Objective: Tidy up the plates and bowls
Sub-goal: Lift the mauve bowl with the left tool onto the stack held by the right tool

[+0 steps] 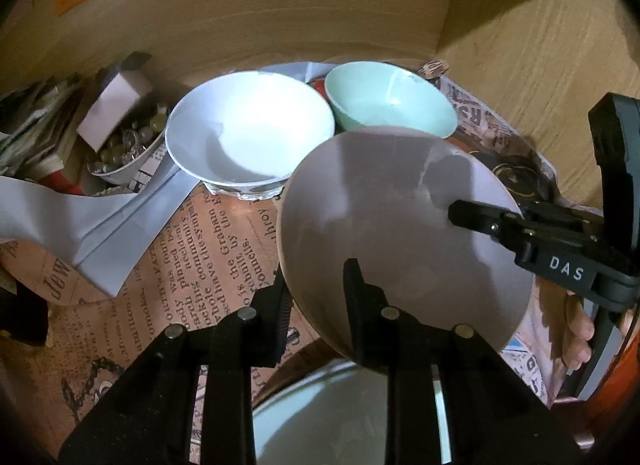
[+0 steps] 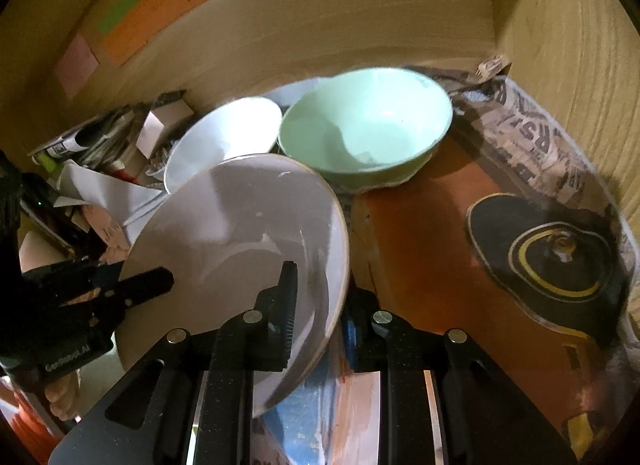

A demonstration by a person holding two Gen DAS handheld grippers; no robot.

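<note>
Both claws, left (image 1: 316,289) and right (image 2: 320,285), clamp the tilted plate's (image 1: 384,217) rim; behind it, white bowl (image 1: 248,133) and green bowl (image 1: 390,101) sit unstacked.

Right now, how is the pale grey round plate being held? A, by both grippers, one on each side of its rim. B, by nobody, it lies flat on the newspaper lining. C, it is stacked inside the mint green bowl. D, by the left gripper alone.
A: the pale grey round plate is tilted up off the shelf, with the left gripper shut on its near rim and the right gripper shut on the opposite rim.
</note>
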